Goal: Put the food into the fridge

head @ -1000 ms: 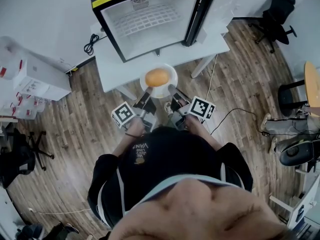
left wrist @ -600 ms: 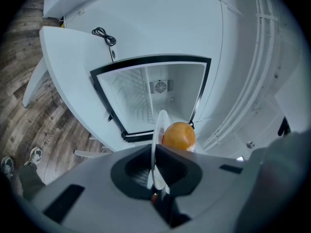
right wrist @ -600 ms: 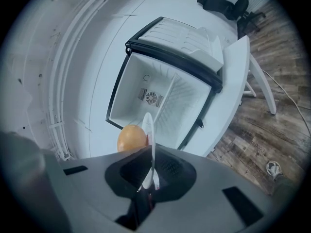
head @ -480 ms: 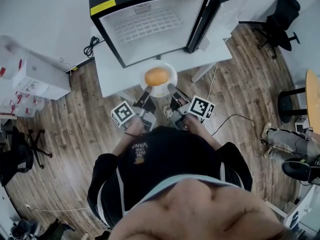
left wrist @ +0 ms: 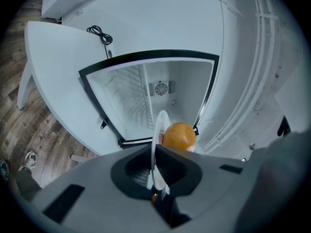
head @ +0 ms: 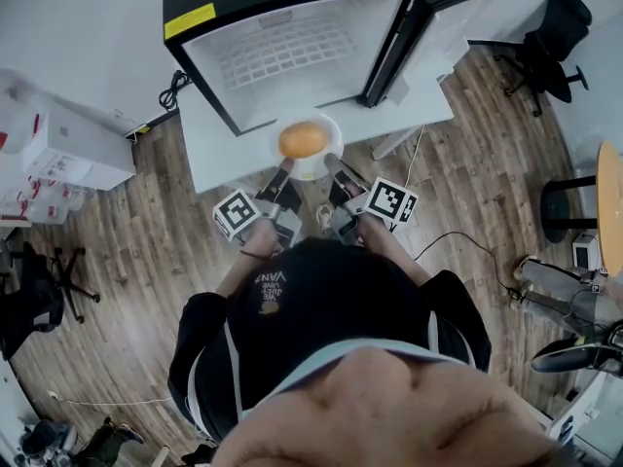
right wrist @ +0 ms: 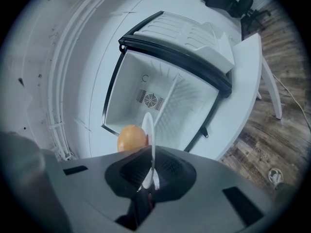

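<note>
Head view: plate (head: 331, 129) w/ orange (head: 304, 139) is held level at two sides, just in front of the open fridge (head: 292, 47), over the table (head: 209, 149). Left gripper view: left gripper (left wrist: 156, 177) jaws are pinched on the plate rim, orange beyond. Right gripper view: right gripper (right wrist: 150, 173) jaws are likewise clamped on the opposite rim; fridge interior is seen ahead.
</note>
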The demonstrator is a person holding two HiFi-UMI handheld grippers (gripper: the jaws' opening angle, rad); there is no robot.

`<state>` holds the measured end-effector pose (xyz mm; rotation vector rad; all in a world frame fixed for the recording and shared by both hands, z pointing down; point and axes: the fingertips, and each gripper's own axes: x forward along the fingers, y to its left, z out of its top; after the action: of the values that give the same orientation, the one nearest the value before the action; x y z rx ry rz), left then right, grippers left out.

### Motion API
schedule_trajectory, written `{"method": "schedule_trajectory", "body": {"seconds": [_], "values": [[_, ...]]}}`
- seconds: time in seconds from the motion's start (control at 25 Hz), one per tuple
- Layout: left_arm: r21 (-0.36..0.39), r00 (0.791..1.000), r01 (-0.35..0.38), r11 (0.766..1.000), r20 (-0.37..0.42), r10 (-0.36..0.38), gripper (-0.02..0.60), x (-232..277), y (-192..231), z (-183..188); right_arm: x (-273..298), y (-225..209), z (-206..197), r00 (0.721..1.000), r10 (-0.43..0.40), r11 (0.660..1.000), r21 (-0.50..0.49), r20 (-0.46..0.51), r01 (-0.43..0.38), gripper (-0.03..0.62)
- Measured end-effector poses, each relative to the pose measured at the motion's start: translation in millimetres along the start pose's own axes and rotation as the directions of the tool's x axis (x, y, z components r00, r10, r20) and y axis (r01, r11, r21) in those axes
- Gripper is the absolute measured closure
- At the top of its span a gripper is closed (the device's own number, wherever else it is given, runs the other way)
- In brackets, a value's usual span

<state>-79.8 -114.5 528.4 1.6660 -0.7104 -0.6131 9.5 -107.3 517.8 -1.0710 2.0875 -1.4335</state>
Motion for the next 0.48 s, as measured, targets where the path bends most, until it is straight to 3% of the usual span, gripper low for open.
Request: {"method": "schedule_trajectory", "body": {"seconds": [0.2, 0.36, 0.48], "values": [[-0.003, 1.0, -0.014, 1.0, 0.008, 0.014, 0.558, 11.7, 3.1, 4.9, 9.0, -2.4, 12.2, 1.0, 0.02, 1.0, -0.004, -0.008, -0.02, 0.576], [0.002, 1.0, -0.023, 1.0, 0.017, 0.023, 0.558, 21.9, 6.2, 10.9, 13.6, -11.6, 20.0, 1.0, -0.016, 1.0, 0.018, -0.021, 0.016, 0.576], [0.008, 1.0, -0.011, 1.0, 0.027, 0.011, 0.558, 31.8, 4.1, 15.2, 21.6, -12.1, 29.0, 1.0, 0.013, 1.0, 0.007, -0.027, -0.013, 0.576]]}}
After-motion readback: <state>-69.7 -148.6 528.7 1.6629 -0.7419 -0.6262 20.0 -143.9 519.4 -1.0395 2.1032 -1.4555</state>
